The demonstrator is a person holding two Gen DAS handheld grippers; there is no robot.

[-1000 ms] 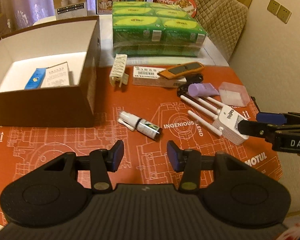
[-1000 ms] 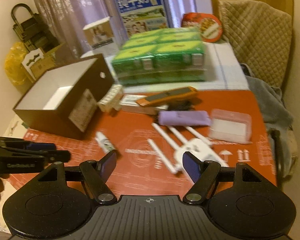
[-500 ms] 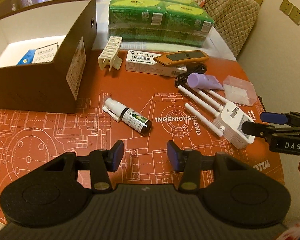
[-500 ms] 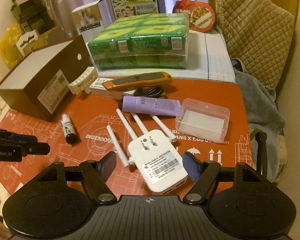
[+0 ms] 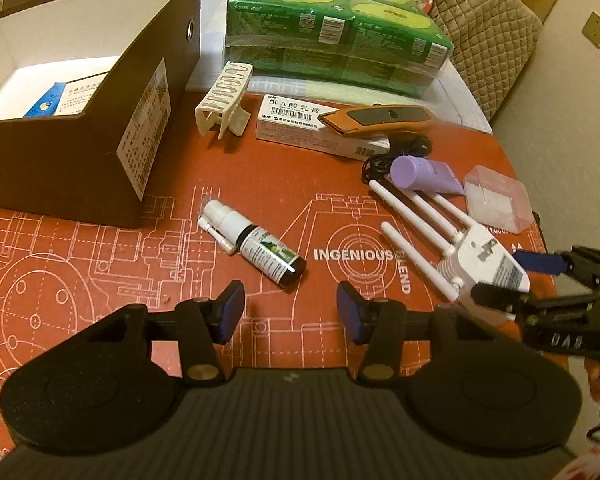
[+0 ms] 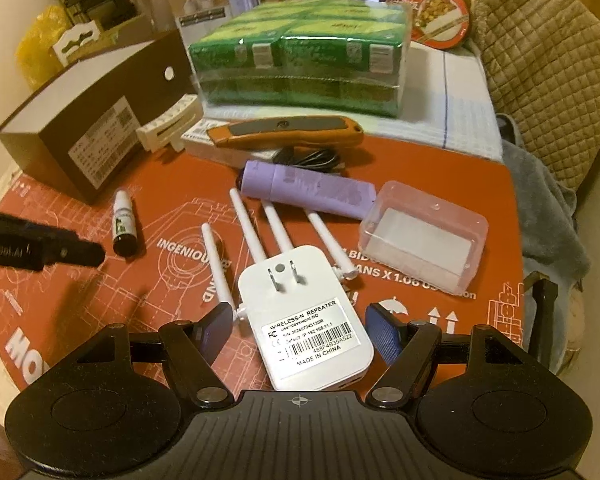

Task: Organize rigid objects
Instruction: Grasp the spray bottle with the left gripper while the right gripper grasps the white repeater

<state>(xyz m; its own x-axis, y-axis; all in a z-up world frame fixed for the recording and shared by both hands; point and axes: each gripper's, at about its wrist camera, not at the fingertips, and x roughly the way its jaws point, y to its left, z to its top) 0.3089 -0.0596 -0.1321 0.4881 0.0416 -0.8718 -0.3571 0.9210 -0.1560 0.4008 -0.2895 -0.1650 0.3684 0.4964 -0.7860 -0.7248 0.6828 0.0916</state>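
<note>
A white wireless repeater (image 6: pixel 308 320) with several antennas lies plug side up on the red mat (image 6: pixel 172 224). My right gripper (image 6: pixel 300 332) is open, its pads either side of the repeater body without clamping it; it also shows in the left wrist view (image 5: pixel 516 284). My left gripper (image 5: pixel 290 308) is open and empty just in front of a small spray bottle (image 5: pixel 256 244). A brown box (image 5: pixel 100 128) at the left holds a blue-and-white packet (image 5: pixel 66 98).
On the mat lie an orange utility knife (image 6: pixel 284 132) on a white carton (image 5: pixel 300 124), a purple tube (image 6: pixel 308 192), a clear plastic case (image 6: pixel 424 236), a black cable (image 5: pixel 396 152) and a white clip rack (image 5: pixel 224 100). Green tissue packs (image 5: pixel 332 36) stand behind.
My right gripper moved forward until its pads came either side of the repeater. My left gripper moved forward and closer to the spray bottle. Both stayed open.
</note>
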